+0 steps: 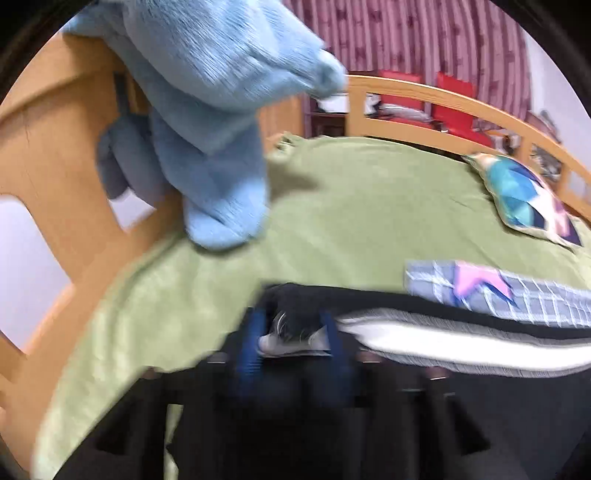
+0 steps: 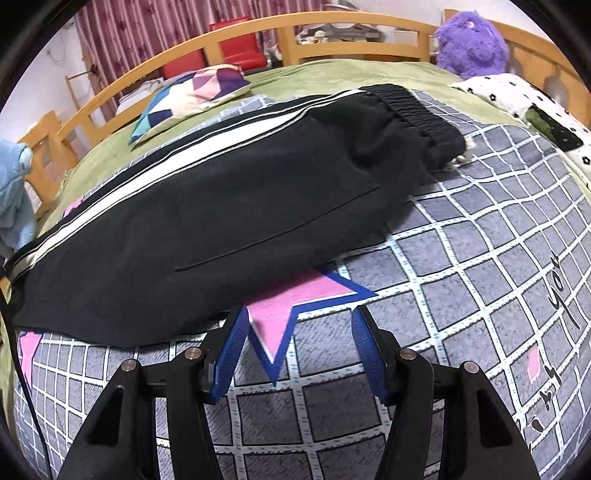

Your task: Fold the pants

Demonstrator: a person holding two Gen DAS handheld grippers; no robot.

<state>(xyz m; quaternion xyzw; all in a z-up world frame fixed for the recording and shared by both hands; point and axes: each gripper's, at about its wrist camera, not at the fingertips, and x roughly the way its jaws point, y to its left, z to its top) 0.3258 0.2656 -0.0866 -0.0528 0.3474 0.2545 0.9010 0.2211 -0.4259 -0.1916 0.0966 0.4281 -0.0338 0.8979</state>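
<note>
Black pants with a white and grey side stripe lie folded lengthwise on a grey checked blanket, waistband at the far right. My right gripper is open and empty, hovering over the blanket's pink star just in front of the pants' near edge. In the blurred left wrist view, my left gripper has its blue fingers closed around the cuff end of the pants, with the white stripe running off to the right.
A green sheet covers the bed inside a wooden rail. A blue plush toy hangs at the left. A geometric cushion, a purple plush and a dotted white pillow lie at the far side.
</note>
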